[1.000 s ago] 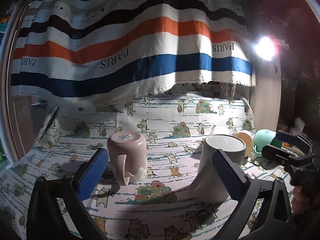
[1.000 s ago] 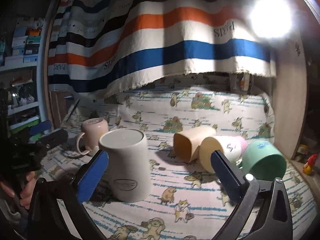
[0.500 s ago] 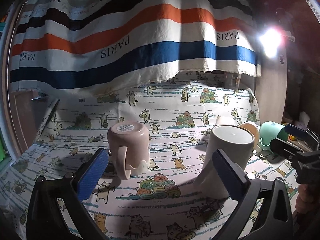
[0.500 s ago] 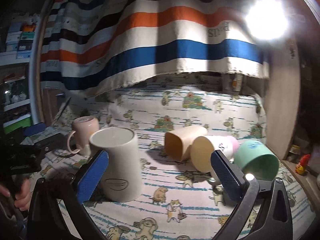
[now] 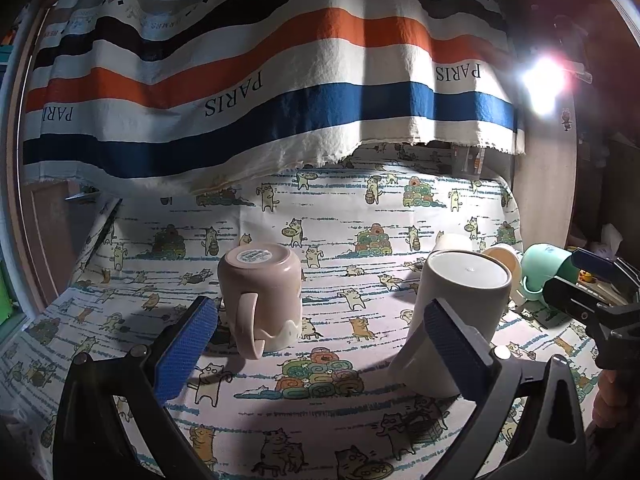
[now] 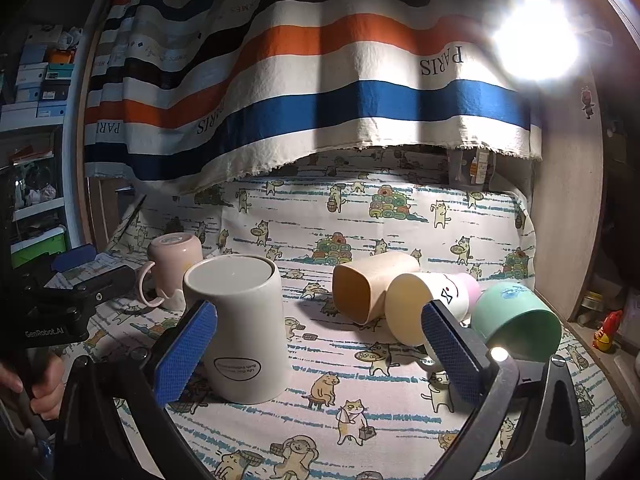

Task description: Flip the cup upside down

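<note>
Grippers (image 5: 320, 348) (image 6: 316, 348) hover agape, seemingly level.

Surface: my table, under a cat-print cloth (image 6: 360, 364).
Standing upside down: pink mug (image 6: 174, 264), left of frame; grey cup (image 6: 240, 320), lower left.
Lying on their sides: tan cup (image 6: 368, 288), cream cup (image 6: 424, 304), green cup (image 6: 516, 320), right of centre.

The oval label (image 6: 237, 368) on the grey cup (image 6: 240, 328) is too small to read. In the left wrist view, that cup hides most of the beige cup (image 5: 452, 243) behind it. The lamp (image 6: 534, 38) glare washes out its surroundings.
</note>
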### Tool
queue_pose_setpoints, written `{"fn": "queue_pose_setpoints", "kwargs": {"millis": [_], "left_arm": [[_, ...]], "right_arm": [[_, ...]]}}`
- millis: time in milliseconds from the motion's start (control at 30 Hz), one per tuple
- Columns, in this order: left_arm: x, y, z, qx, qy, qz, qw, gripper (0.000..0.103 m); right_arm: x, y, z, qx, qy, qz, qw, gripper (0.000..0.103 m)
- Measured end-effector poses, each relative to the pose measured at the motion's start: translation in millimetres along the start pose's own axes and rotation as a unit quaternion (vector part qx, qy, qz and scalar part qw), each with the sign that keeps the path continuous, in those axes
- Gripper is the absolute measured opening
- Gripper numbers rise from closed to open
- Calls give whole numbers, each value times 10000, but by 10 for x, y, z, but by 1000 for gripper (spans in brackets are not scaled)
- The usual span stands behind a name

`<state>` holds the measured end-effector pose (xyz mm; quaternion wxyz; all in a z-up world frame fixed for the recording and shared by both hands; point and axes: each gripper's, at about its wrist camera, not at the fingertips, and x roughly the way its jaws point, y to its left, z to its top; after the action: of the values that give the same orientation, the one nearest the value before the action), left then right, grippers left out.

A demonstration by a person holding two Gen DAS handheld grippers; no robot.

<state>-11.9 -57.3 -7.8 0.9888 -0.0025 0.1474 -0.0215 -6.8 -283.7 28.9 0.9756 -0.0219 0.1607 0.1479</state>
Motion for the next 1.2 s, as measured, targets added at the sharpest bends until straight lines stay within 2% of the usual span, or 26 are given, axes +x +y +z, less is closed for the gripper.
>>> {"fn": "queue_pose_setpoints", "kwargs": {"millis": [1200], "left_arm": [[-10, 23, -2, -28, 11, 47, 10000, 103]], "right_arm": [[7, -20, 3, 13, 1, -21, 10000, 103]]}}
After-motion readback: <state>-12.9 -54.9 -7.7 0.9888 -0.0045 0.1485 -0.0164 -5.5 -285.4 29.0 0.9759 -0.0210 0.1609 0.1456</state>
